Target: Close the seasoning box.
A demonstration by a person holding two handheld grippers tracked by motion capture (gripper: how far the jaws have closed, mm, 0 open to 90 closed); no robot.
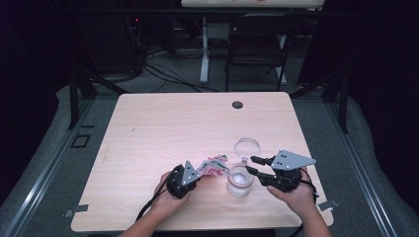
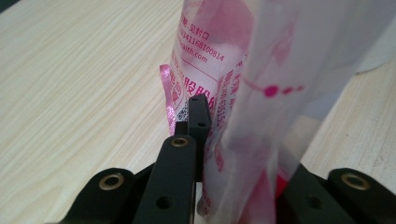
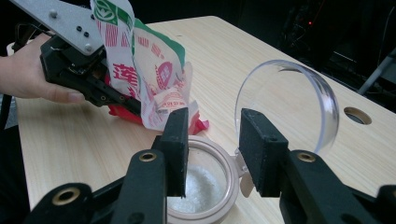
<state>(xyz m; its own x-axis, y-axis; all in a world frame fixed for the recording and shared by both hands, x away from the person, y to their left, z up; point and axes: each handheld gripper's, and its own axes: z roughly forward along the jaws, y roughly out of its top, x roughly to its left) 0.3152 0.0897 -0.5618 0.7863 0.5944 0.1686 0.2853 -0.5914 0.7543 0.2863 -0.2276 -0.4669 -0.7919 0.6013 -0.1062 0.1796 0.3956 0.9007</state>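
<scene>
A crinkled red, white and green plastic packet (image 1: 215, 165) (image 2: 224, 56) (image 3: 149, 65) is tipped toward a small clear jar (image 1: 240, 182) (image 3: 226, 186). My left gripper (image 1: 201, 174) (image 2: 243, 163) (image 3: 126, 103) is shut on the packet's lower part. The jar holds white grains, and its hinged clear lid (image 1: 247, 147) (image 3: 289, 102) stands open on the far side. My right gripper (image 1: 251, 164) (image 3: 212, 149) is open just above the jar's rim near the hinge. Nothing is pressed between its jaws.
The light wooden table (image 1: 197, 118) has a dark round cable hole (image 1: 237, 104) near its far edge. A black folding chair (image 1: 257, 44) and a white table leg stand on the floor beyond. Both of the person's hands come in at the near edge.
</scene>
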